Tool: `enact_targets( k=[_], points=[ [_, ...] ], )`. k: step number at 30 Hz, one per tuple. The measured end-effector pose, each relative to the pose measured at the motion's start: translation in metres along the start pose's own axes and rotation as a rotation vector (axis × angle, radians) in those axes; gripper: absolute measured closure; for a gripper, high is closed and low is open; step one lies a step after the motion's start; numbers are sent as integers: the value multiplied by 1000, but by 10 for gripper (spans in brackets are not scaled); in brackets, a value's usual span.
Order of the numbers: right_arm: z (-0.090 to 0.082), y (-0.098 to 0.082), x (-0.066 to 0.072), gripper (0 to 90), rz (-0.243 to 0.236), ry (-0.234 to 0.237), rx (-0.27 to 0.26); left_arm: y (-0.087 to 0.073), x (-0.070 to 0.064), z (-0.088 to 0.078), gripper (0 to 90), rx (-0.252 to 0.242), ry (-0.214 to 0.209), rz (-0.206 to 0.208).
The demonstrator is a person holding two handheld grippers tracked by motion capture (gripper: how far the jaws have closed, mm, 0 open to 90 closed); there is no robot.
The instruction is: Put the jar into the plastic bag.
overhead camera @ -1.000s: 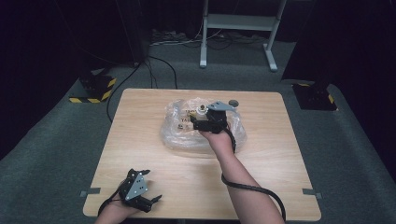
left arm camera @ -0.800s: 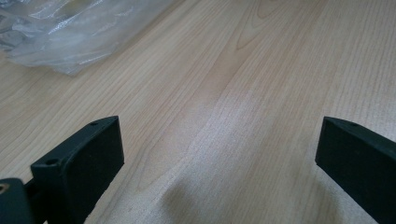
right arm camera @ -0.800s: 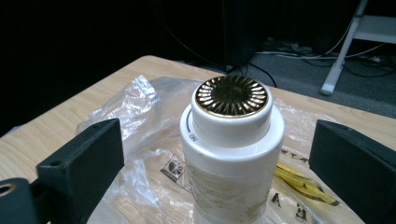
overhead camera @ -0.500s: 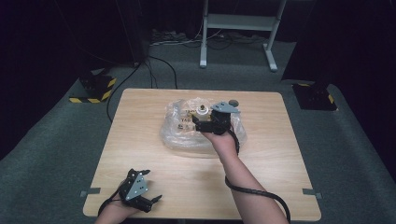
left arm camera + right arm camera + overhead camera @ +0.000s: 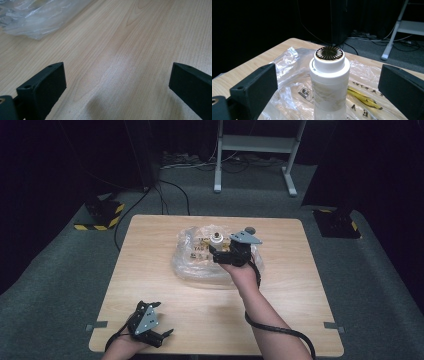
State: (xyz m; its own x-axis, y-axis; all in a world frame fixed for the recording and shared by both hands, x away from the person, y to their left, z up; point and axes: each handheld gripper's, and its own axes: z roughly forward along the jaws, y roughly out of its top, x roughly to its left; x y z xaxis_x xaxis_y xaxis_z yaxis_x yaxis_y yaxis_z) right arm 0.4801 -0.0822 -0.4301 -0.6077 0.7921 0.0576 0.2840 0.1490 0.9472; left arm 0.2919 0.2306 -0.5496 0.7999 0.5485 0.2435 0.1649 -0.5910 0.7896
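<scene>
**Three cameras, one shared bag**

The high view looks forward and down from above the person's side, taking in the whole wooden surface (image 5: 165,295) and the dark floor beyond. The left gripper view sits low and close over the wood, facing the clear plastic bag (image 5: 37,17) at its top left corner. The right gripper view looks level across that same bag (image 5: 287,75), very near a white bottle (image 5: 329,82) standing upright on it, which the high view (image 5: 216,240) also takes in.

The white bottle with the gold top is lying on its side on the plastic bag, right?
Not quite. The white bottle with the gold top stands upright on the plastic bag, between the right gripper's open jaws. The right gripper view shows it.
</scene>
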Motion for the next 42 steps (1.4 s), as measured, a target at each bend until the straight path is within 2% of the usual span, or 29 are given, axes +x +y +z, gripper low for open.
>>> enact_targets(
  k=[10, 17, 18, 28, 42],
  points=[
    [-7, -9, 2, 17, -33, 7, 8, 0, 0, 0, 14, 2, -1, 5],
    [-14, -14, 1, 15, -39, 4, 3, 0, 0, 0, 14, 1, 0, 5],
    [-17, -15, 1, 15, -39, 3, -13, 0, 0, 0, 14, 3, 0, 7],
    [-33, -21, 4, 15, -59, 14, -21, 0, -1, 0, 15, 11, 1, 16],
    [-64, -31, 4, 2, -80, 15, -47, 0, -1, 0, 16, 8, 1, 18]
  ],
)
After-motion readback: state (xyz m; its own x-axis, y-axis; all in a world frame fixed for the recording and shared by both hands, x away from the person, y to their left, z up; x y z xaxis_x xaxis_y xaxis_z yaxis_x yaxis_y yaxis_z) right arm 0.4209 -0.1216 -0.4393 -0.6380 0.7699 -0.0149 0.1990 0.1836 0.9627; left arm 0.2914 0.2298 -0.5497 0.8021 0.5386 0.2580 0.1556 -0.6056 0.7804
